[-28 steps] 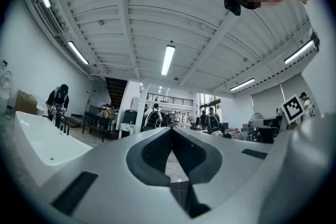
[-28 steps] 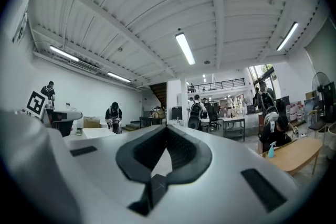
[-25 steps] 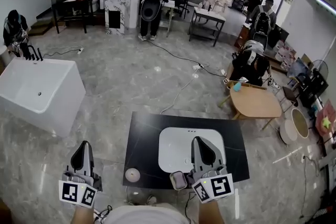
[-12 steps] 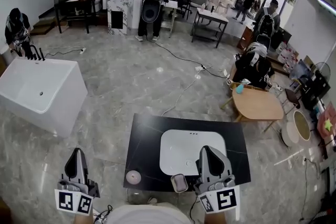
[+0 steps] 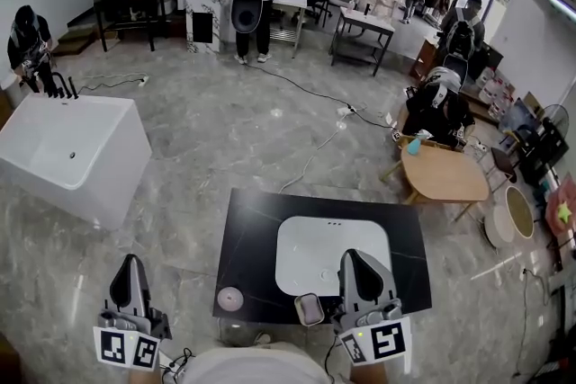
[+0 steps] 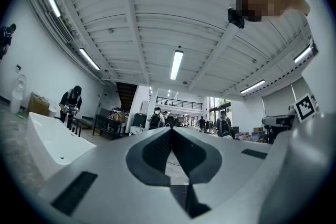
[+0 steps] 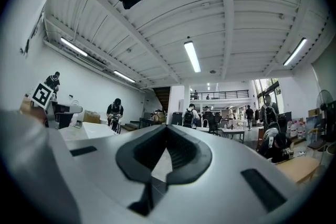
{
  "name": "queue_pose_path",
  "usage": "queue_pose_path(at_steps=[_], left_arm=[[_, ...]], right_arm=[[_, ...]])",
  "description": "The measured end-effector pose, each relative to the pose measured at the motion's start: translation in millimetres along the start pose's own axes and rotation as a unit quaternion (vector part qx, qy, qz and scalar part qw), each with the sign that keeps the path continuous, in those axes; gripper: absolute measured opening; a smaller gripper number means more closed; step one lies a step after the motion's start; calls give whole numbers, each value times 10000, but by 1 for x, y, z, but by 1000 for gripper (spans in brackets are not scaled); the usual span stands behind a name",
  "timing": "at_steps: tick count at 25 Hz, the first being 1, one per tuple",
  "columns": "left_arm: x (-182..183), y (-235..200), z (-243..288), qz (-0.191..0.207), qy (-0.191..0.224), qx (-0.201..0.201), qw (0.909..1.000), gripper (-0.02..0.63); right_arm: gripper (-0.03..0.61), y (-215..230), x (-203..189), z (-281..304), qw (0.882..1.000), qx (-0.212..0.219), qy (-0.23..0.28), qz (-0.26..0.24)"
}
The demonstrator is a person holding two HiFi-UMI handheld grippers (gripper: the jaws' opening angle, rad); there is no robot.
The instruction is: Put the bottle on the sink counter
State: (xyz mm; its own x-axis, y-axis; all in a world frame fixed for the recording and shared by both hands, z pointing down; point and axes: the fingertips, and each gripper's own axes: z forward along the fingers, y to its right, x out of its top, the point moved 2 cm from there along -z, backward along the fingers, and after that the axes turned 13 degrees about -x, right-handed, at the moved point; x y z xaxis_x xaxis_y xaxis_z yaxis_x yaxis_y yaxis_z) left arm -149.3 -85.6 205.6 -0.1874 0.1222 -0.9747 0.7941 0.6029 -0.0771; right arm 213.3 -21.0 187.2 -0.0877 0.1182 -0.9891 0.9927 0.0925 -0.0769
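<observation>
Bottle: not identifiable with certainty; two small candidates on the near edge of the counter, namely a small pale rounded-rectangular container with a pinkish centre (image 5: 309, 308) and, well to its left, a small round pale pinkish item (image 5: 230, 298); both resting on the counter, neither held.

Sink counter: black rectangular stone-look slab (image 5: 243, 229), with a white rounded-rectangular basin (image 5: 315, 252) set in its middle.

Right gripper (image 5: 356, 258): grey two-jaw tool with marker cube; jaws closed tip to tip, nothing between them; held over the near right part of the counter, tips over the basin's near rim in the head view; rounded-rectangular container just beside it on its left, apart from the jaws.

Left gripper (image 5: 130, 261): same make; jaws pressed together, nothing held; off the counter's left end, over the floor.

Surroundings: grey marbled glossy floor (image 5: 198, 130); white freestanding rectangular bathtub (image 5: 72, 153) at far left, with a black tap (image 5: 58, 87) at its back rim; round light wooden table (image 5: 445, 175) at right; pale cable (image 5: 315, 153) trailing across the floor beyond the counter; several people with backpacks standing among tables at the far end of the hall.
</observation>
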Motion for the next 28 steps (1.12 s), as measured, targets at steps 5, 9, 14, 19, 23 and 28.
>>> queue_pose_path(at_steps=[5, 9, 14, 19, 23, 28], left_arm=[[0, 5, 2, -36, -4, -25, 10000, 14], [0, 8, 7, -38, 7, -91, 10000, 14], [-2, 15, 7, -42, -23, -93, 9999, 14], [-4, 23, 5, -11, -13, -63, 10000, 14], [-3, 26, 6, -20, -11, -54, 10000, 14], [-8, 34, 7, -28, 29, -66, 10000, 14]], right_arm=[[11, -1, 0, -5, 10000, 35, -43, -72], [11, 1, -1, -3, 9999, 8, -60, -92], [9, 6, -5, -5, 9998, -28, -99, -187], [9, 8, -7, -6, 9998, 68, -68, -155], [9, 7, -5, -5, 9997, 149, -72, -175], [9, 10, -12, -7, 9995, 215, -90, -195]])
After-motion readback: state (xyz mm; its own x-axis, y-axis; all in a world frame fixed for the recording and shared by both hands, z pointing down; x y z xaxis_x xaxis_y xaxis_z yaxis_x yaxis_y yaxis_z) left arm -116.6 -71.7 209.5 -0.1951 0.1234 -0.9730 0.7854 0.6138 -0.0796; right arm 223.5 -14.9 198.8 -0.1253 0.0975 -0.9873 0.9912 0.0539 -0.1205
